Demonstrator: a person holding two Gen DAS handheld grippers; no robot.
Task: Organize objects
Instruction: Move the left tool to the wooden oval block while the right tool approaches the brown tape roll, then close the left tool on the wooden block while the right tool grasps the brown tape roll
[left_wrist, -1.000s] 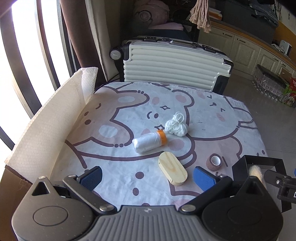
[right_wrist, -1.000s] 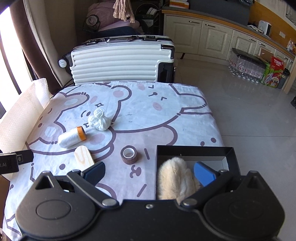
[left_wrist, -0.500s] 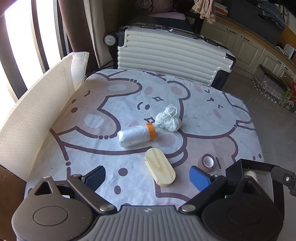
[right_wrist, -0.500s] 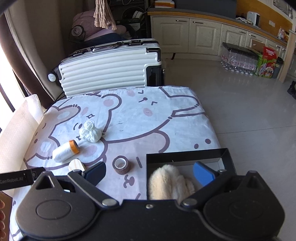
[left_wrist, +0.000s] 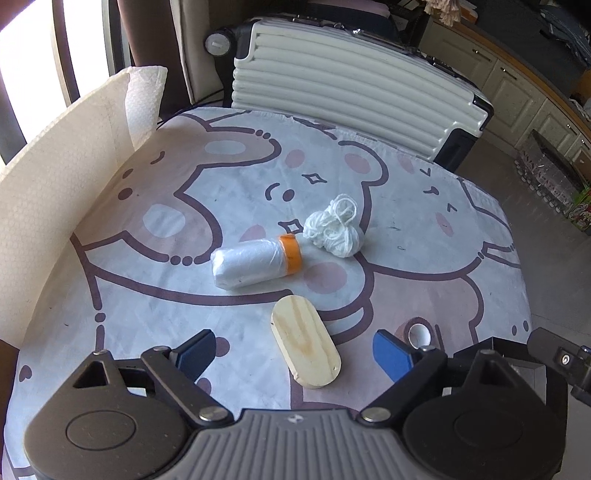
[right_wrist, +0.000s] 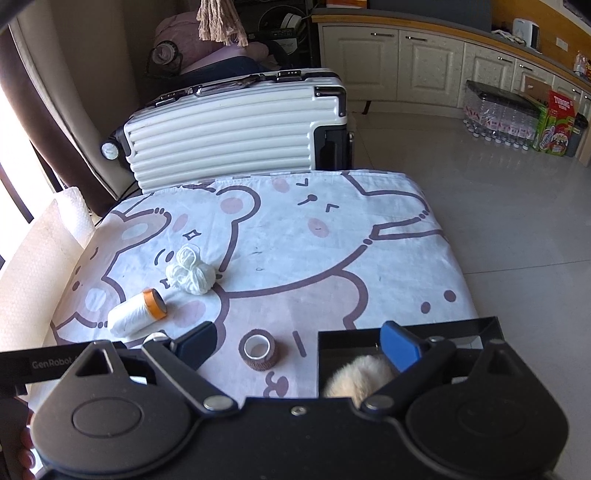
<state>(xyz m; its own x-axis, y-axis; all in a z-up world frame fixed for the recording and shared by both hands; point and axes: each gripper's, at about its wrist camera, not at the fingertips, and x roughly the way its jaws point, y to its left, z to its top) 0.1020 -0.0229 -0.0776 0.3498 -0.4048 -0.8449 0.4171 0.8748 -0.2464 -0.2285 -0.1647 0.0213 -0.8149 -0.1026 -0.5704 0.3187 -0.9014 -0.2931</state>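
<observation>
An oval wooden block (left_wrist: 304, 345) lies on the bear-print cloth (left_wrist: 147, 295). It sits between the blue pads of my left gripper (left_wrist: 293, 352), whose jaws are closing without touching it. Beyond it lie a white thread spool with an orange end (left_wrist: 255, 262) and a white yarn bundle (left_wrist: 334, 229). My right gripper (right_wrist: 297, 345) hovers low with its jaws closing. A brown tape roll (right_wrist: 258, 350) stands between its fingers, untouched. A black box (right_wrist: 461, 322) holds a fluffy cream item (right_wrist: 354, 376) behind the right finger. The spool (right_wrist: 136, 314) and yarn (right_wrist: 190, 273) lie to the left.
A white ribbed suitcase (left_wrist: 351, 92) lies just past the table's far edge. A white padded sheet (left_wrist: 55, 166) stands along the left side. To the right the cloth drops off to a tiled floor (right_wrist: 498, 221), with packs of bottles (right_wrist: 498, 118) by the cabinets.
My left gripper has come down and forward over the wooden block, and its jaws have narrowed. My right gripper has shifted, so the tape roll now sits lower, between its fingers.
</observation>
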